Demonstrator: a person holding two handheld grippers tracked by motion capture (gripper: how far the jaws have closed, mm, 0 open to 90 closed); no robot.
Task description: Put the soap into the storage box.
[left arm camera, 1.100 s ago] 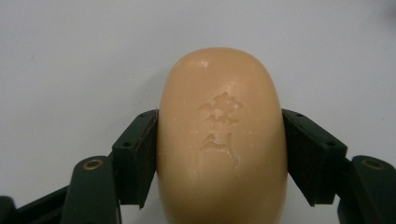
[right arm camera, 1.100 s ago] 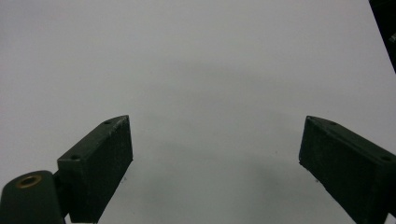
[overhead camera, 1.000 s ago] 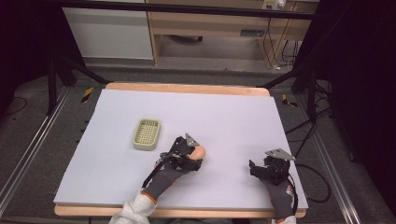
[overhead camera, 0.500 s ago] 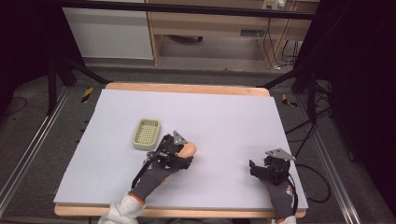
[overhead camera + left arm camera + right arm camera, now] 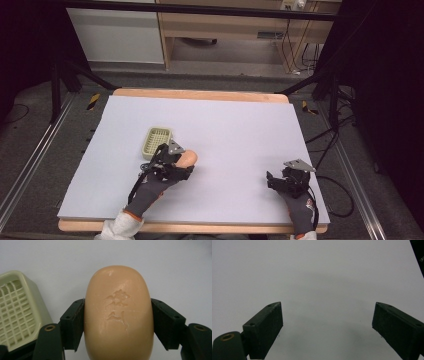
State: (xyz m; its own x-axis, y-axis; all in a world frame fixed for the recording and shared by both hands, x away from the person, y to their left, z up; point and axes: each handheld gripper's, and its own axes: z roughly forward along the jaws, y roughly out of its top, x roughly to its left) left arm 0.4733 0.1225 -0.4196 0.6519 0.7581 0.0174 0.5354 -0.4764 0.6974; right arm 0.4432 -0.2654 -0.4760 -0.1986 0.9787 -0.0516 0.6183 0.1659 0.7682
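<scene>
Across the pale surface point(image 5: 240, 130), the left gripper point(image 5: 172, 162) sits just beside the green slatted dish point(image 5: 156, 140), far nearer it than the right gripper point(image 5: 290, 180), whose fingers stand apart over bare surface. Left fingers point(image 5: 72, 325) are clamped on the soap bar point(image 5: 118, 315), its long axis running along them; the dish lies just to their left.
</scene>
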